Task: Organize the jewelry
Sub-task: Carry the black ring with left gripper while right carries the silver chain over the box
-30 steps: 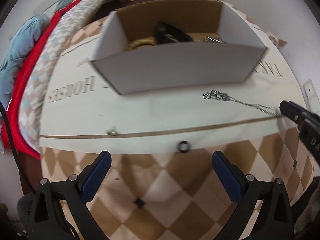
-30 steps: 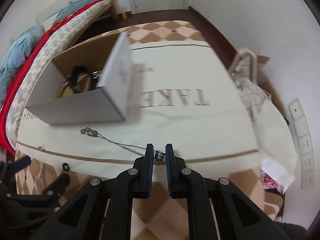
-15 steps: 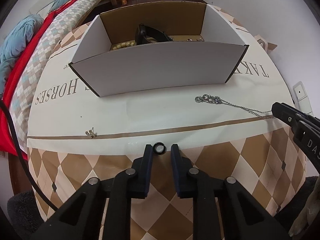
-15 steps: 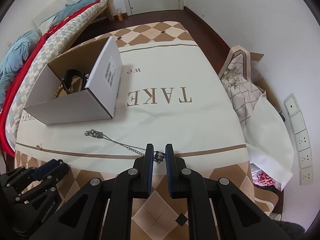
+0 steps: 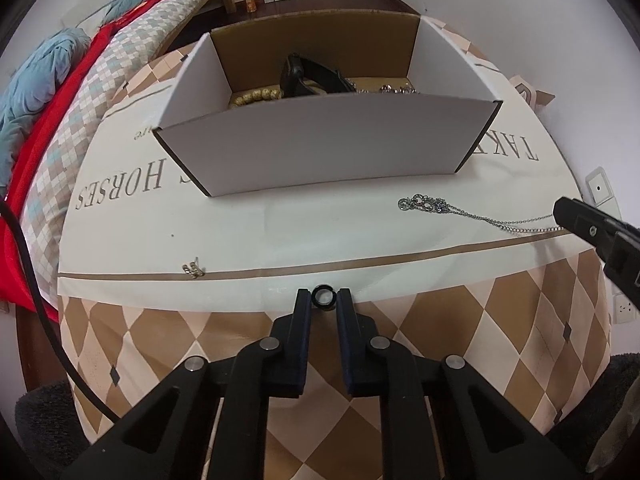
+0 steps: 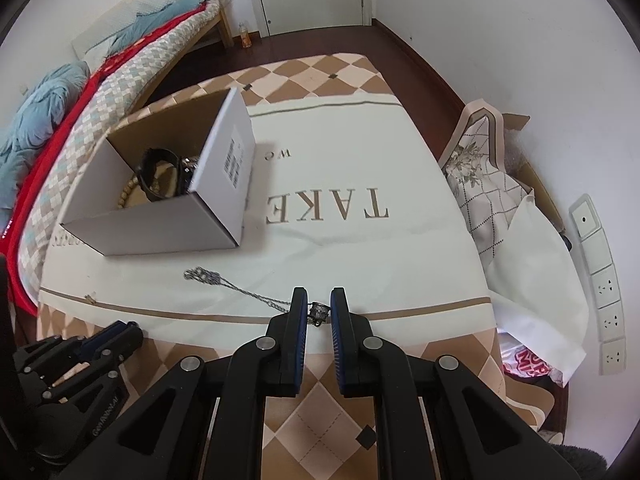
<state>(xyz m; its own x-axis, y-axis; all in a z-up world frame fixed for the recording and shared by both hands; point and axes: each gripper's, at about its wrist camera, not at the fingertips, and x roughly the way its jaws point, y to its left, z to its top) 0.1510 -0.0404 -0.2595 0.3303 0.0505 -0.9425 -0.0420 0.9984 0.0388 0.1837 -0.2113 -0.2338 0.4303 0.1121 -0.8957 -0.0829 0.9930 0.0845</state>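
Observation:
My left gripper (image 5: pixel 323 298) is shut on a small black ring (image 5: pixel 323 297) at the near edge of the cream table runner. My right gripper (image 6: pixel 319 308) is shut on the clasp end of a silver necklace (image 6: pixel 224 281), whose chain and pendant (image 5: pixel 424 203) trail left across the runner. An open white cardboard box (image 5: pixel 320 148) stands behind, holding a black bracelet (image 5: pixel 308 74), beige beads (image 5: pixel 256 96) and silver pieces. A small gold earring (image 5: pixel 193 270) lies on the runner at the left.
The table has a checkered cloth (image 5: pixel 460 320) under the runner. A bed with red and blue bedding (image 5: pixel 52 92) runs along the left. A box with patterned fabric and white paper (image 6: pixel 508 200) sits at the right by the wall sockets (image 6: pixel 604 280).
My left gripper has closed from wide open onto the black ring. Both views have lifted a little, and the right gripper keeps its hold on the necklace end.

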